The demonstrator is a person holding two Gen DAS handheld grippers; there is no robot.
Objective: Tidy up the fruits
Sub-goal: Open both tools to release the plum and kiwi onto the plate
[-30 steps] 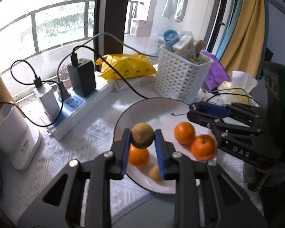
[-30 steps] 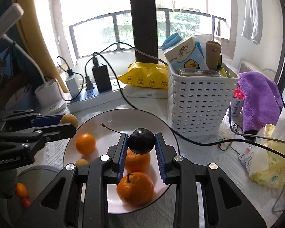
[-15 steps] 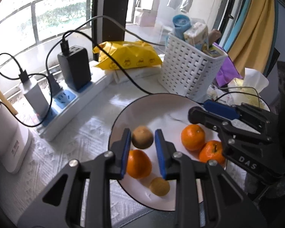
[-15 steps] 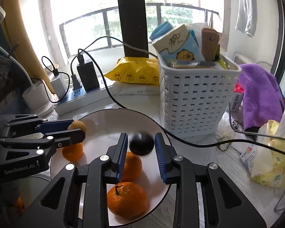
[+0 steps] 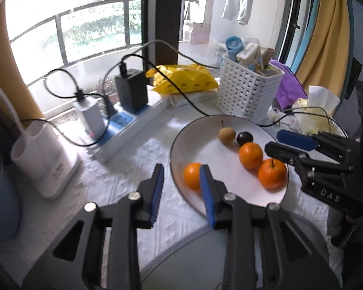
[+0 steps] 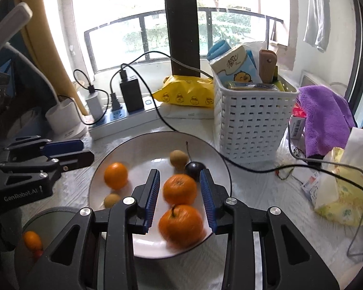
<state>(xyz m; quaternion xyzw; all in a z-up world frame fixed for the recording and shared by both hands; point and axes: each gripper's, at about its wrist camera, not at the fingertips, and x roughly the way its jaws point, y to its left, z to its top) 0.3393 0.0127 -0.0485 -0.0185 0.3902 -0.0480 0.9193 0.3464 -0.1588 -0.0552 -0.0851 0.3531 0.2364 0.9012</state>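
A white plate (image 5: 205,149) (image 6: 145,159) holds three oranges (image 5: 251,155), a small yellowish fruit (image 6: 112,200), a brown fruit (image 5: 226,135) (image 6: 178,160) and a dark plum (image 5: 245,138) (image 6: 194,170), which touch at the far side. My left gripper (image 5: 181,191) (image 6: 82,150) hangs over the plate's near-left rim, jaws opening, nothing between them. My right gripper (image 6: 180,193) (image 5: 273,142) is above the plate's near side, jaws opening. Two oranges (image 6: 179,189) lie on the plate below its gap, and the pads do not touch them.
A white slotted basket (image 5: 249,96) stands just behind the plate, and a black cable (image 6: 254,169) runs past the rim. A power strip with chargers (image 5: 123,125), a yellow packet (image 5: 181,82) and a white holder (image 5: 46,159) lie left. A grey round container (image 6: 48,222) holds a small orange fruit.
The left gripper let go of the brown fruit and the right one let go of the plum. Both fruits now rest on the plate. Both grippers drew back toward the near side.
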